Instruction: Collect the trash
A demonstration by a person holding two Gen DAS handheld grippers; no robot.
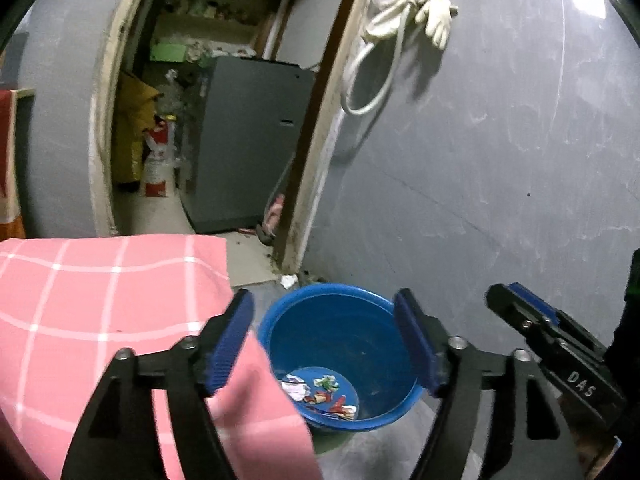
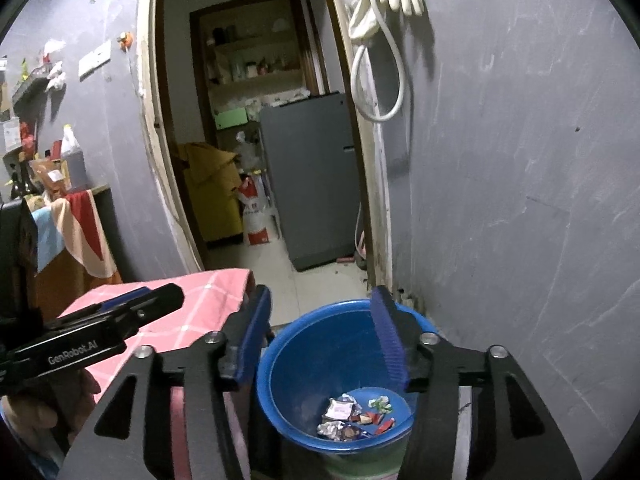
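Note:
A blue bucket [image 1: 348, 344] stands on the floor by the grey wall, beside the pink checked table. Several crumpled wrappers [image 1: 320, 394] lie on its bottom. My left gripper [image 1: 324, 340] is open and empty, held above the bucket's mouth. The right gripper [image 1: 524, 312] shows at the right edge of the left wrist view. In the right wrist view the bucket [image 2: 320, 360] is below my right gripper [image 2: 324, 332], which is open and empty. The wrappers [image 2: 356, 416] lie inside. The left gripper [image 2: 132, 304] shows at the left over the table.
The table with a pink checked cloth [image 1: 100, 312] stands left of the bucket. A doorway behind leads to a grey fridge [image 2: 312, 176], yellow bags and shelves. A white scrap [image 1: 289, 280] lies on the floor by the door frame. A glove and hose [image 2: 384, 8] hang on the wall.

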